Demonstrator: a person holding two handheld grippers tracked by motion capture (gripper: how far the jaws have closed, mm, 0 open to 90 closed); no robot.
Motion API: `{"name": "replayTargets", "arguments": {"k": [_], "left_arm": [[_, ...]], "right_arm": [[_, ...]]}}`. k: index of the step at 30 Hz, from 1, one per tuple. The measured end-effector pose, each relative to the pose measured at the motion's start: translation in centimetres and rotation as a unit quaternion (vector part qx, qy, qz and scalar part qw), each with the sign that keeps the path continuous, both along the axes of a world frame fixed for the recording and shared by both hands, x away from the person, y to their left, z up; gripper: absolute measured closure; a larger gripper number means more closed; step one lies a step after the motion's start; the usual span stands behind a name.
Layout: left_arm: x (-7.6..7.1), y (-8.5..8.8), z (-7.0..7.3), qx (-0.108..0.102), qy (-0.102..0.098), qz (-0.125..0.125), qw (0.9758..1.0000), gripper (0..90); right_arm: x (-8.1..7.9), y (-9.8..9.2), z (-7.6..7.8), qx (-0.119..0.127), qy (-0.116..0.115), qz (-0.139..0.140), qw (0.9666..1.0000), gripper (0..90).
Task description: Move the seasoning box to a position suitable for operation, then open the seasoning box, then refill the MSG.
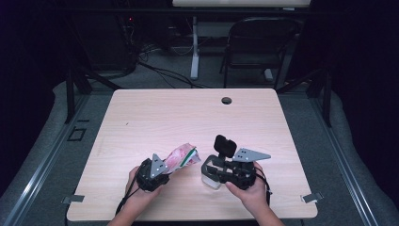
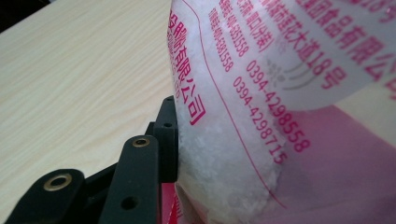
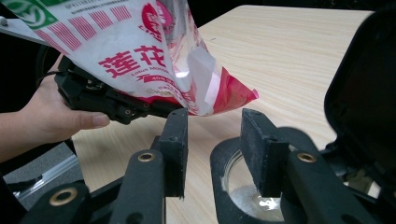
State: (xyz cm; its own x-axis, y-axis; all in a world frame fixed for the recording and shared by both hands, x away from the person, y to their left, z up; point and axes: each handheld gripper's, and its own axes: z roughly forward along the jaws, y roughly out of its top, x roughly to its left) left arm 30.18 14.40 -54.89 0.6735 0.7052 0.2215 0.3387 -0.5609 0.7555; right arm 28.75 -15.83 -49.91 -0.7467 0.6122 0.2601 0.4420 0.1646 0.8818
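My left hand-held gripper (image 1: 165, 165) pinches the bag (image 1: 181, 156) tilted over the table (image 1: 141, 117), right hand-held gripper (image 3: 215, 140) spread at the open jar (image 3: 247, 196), few grains in, pour barely begun

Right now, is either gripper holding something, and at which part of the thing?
The left gripper holds the pink and white bag of white crystals by its lower end. The right gripper holds nothing: its jaws stand apart above the open jar.
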Motion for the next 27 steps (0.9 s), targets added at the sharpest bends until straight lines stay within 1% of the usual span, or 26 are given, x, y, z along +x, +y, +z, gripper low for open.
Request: {"name": "replayTargets", "arguments": {"k": [2,3,4,6,7,8,9,11,14,20,24,27], "left_arm": [[0.2,0.0,0.3,0.006,-0.004,0.001,1.0000,61.8],[0.3,0.0,0.4,0.003,-0.009,0.005,0.9999,61.8],[0.3,0.0,0.5,0.003,-0.010,0.006,0.9999,61.8],[0.4,0.0,0.7,0.012,-0.016,0.007,0.9998,61.9],[0.5,0.0,0.8,0.014,-0.019,0.008,0.9997,61.9],[0.5,-0.1,0.9,0.014,-0.020,0.009,0.9997,61.9],[0.5,-0.2,1.0,0.019,-0.026,0.008,0.9994,61.9],[0.6,-0.4,1.3,0.025,-0.032,0.008,0.9991,61.9],[0.6,-0.8,1.5,0.030,-0.038,0.007,0.9988,61.9],[0.5,-1.9,1.7,0.045,-0.060,0.002,0.9972,62.0],[0.5,-2.3,1.7,0.052,-0.062,-0.003,0.9967,62.0],[0.4,-2.5,1.6,0.059,-0.065,-0.005,0.9961,62.0]], "right_arm": [[0.3,-0.1,0.6,-0.007,-0.001,-0.001,1.0000,62.4],[0.5,0.0,0.9,-0.001,0.001,0.001,1.0000,62.4],[0.8,-0.1,1.2,-0.003,0.004,0.001,1.0000,62.4],[1.4,-0.3,1.6,-0.016,0.005,-0.004,0.9998,62.4],[1.4,-0.3,1.6,-0.016,0.005,-0.004,0.9998,62.4],[1.6,-0.4,1.6,-0.007,0.008,-0.006,0.9999,62.1],[1.7,-0.6,1.7,-0.005,0.010,-0.004,0.9999,62.0],[1.9,-0.9,1.6,0.001,0.012,-0.012,0.9999,62.0],[1.8,-1.4,1.4,-0.010,0.008,-0.016,0.9998,61.8],[1.5,-2.3,1.2,-0.006,0.010,-0.025,0.9996,61.7],[1.5,-2.9,1.4,0.006,0.009,-0.034,0.9994,61.9],[1.6,-3.2,1.6,0.005,0.006,-0.035,0.9993,62.1]]}}
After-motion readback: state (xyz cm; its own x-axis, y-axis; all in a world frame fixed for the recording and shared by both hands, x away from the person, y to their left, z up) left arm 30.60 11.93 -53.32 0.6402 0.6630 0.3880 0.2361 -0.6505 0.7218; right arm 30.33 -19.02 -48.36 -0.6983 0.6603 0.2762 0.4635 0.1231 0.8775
